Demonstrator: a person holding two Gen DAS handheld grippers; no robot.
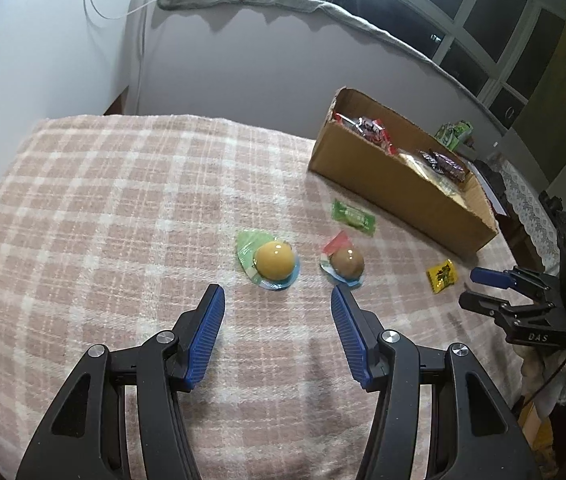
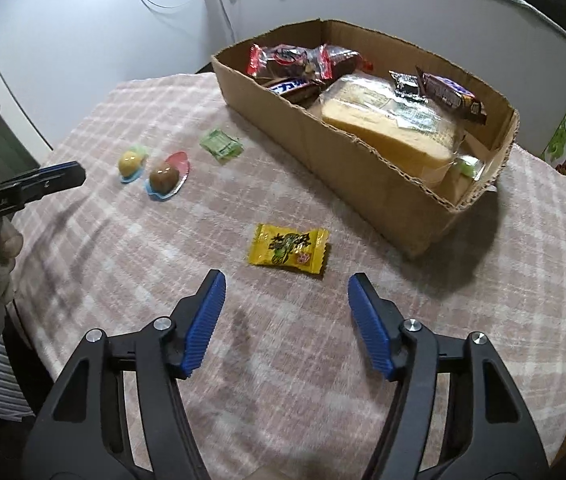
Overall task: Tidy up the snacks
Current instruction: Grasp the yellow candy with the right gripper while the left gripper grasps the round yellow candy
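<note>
Both spread, empty: right gripper (image 2: 287,286) before yellow candy packet (image 2: 287,251), left gripper (image 1: 278,300) before yellow jelly cup (image 1: 274,261). Light, crinkly, slippery; pinch packet across its flat middle.

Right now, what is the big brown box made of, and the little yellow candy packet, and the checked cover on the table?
Big brown box: looks like plain matte cardboard; its torn top edge shows wavy corrugation. Little yellow candy packet: probably glossy plastic film, shiny, with crimped zigzag ends. Pink-and-cream checked table cover: appears to be soft woven or fleecy fabric, dull and slightly fuzzy.
</note>
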